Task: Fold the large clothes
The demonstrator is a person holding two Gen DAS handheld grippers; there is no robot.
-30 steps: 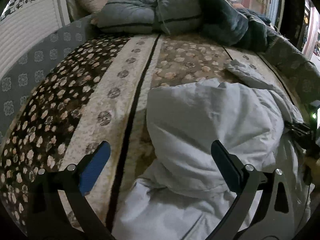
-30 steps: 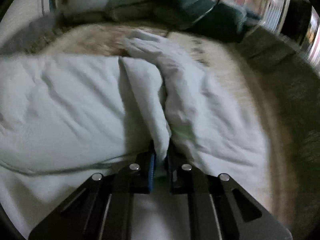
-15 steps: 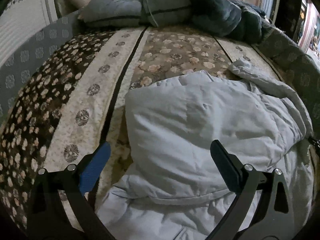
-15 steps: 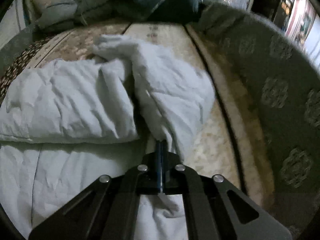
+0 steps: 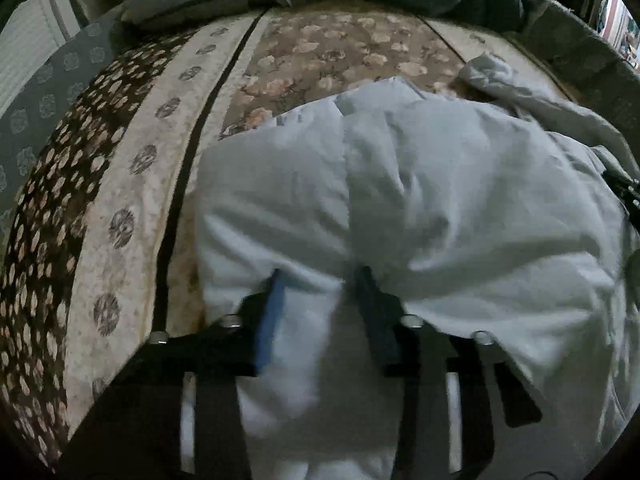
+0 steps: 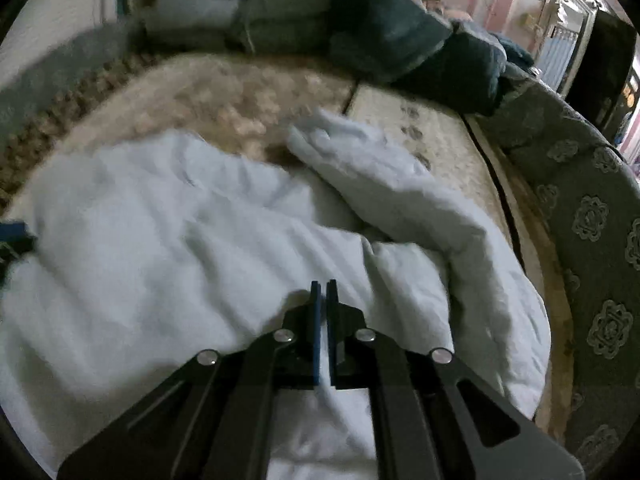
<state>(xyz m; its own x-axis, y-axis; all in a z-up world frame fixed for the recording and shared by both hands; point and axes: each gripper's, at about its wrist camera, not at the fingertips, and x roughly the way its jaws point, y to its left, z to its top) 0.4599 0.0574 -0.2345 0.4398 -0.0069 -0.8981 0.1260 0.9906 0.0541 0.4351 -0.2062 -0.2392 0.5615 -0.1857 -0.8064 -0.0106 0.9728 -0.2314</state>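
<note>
At lower centre, the left gripper has just been closing and pinches a fold of the white jacket; the right gripper is closed, empty.

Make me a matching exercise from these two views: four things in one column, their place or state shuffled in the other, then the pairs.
1. white jacket
2. left gripper
3. right gripper
4. dark bedding

A. shut, nothing between the jaws
B. heaped at the far end of the bed
C. closing on a bunched fold
D. spread in the middle of the bed

Pairs: 1-D, 2-C, 3-A, 4-B
</note>
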